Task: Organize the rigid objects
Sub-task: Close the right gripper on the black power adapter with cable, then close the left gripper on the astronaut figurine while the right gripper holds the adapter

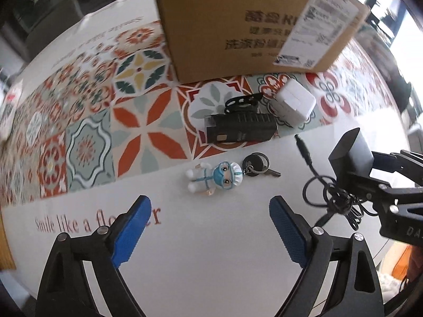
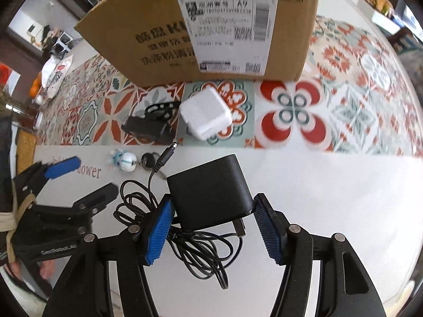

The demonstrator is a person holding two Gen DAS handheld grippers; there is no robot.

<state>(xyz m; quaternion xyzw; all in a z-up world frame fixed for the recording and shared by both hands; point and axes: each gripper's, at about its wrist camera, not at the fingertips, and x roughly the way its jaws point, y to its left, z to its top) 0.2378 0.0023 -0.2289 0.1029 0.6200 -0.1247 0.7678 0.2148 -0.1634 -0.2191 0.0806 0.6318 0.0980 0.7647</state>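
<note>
Our right hand-held gripper clamps the black adapter; we lift gently, minding its cable dangling below.

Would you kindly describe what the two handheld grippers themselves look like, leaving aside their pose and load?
Both the left gripper and the right gripper are built of black angular plastic linkages joined by round silver bolts. Each finger ends in a blue ribbed rubber pad. The left gripper's body carries small white lettering, too blurred to read for certain, and a beige strap wraps behind it.
</note>
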